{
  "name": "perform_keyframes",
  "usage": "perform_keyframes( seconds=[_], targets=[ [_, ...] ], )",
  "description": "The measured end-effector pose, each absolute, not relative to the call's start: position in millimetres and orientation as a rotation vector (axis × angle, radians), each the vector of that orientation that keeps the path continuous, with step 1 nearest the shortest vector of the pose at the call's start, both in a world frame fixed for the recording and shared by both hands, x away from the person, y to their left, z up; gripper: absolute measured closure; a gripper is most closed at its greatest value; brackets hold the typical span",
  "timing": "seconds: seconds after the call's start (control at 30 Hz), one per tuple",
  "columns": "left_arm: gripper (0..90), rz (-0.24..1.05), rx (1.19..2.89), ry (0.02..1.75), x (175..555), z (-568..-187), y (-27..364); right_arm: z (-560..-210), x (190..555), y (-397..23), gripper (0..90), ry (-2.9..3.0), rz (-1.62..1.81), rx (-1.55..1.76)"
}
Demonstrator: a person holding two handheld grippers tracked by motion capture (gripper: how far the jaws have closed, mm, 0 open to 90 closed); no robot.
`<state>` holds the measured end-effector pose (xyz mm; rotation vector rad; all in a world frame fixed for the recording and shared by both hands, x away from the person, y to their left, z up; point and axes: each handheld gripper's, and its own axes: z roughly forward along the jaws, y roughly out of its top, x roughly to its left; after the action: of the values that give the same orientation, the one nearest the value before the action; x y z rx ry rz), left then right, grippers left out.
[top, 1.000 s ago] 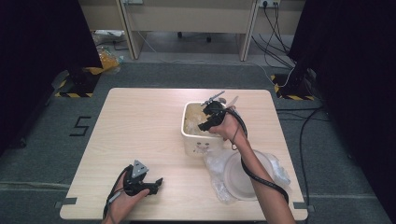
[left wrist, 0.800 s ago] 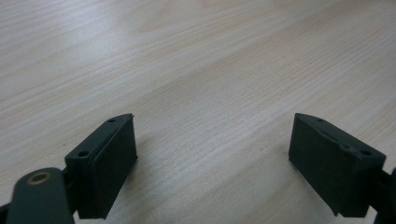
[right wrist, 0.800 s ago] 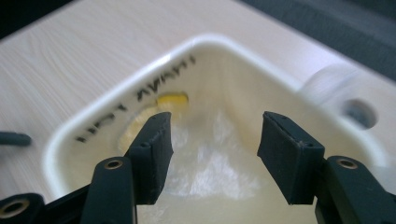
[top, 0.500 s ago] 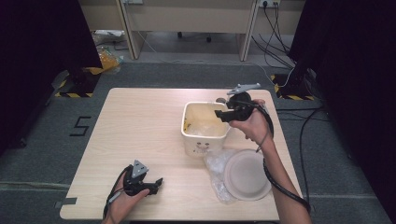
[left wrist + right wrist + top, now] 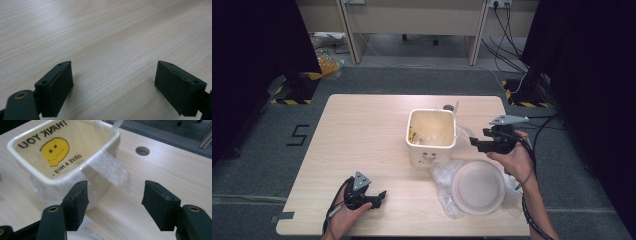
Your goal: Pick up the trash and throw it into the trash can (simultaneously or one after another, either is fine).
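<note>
Our right tongs (image 5: 476,142) hang just right of the tub (image 5: 432,136), jaws apart with nothing between them; they have just been opening. In the right gripper view the tub sits close ahead, lined with a clear bag (image 5: 110,168) printed with a yellow smiley, a flap draped over its rim. The tub stands mid-surface (image 5: 362,130), a round lid (image 5: 478,186) on crumpled plastic near it. Our left tongs (image 5: 379,196) rest wide and empty at the near edge.

Glossy cream plastic bin (image 5: 431,136), thin clear film liner (image 5: 110,168), matt pale wood-grain table (image 5: 362,130).
</note>
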<state>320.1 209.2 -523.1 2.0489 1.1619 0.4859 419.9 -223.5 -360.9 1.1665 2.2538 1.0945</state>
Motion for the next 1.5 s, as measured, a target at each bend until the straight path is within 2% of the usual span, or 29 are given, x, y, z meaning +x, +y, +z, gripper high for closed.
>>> perform_keyframes(
  seconds=[0.37,0.6,0.9,1.3,1.5],
  targets=[
    [16.3,0.481,2.042,1.139,316.3,-522.0,200.6,-396.4,381.3,-266.6,33.1,2.201,1.155,1.269],
    [16.3,0.419,2.085,1.037,313.7,-518.2,165.2,-416.4,359.9,-289.2,32.0,2.156,1.184,1.344],
    [16.3,0.375,2.109,0.943,314.2,-513.4,126.8,-429.7,342.0,-295.8,30.8,2.180,1.187,1.336],
    [16.3,0.279,2.121,0.769,317.6,-496.2,44.6,-440.6,341.2,-301.9,30.4,2.198,1.204,1.366],
    [16.5,0.278,2.140,0.758,324.9,-499.5,18.2,-442.9,340.7,-302.3,30.4,2.205,1.209,1.373]
  ],
)
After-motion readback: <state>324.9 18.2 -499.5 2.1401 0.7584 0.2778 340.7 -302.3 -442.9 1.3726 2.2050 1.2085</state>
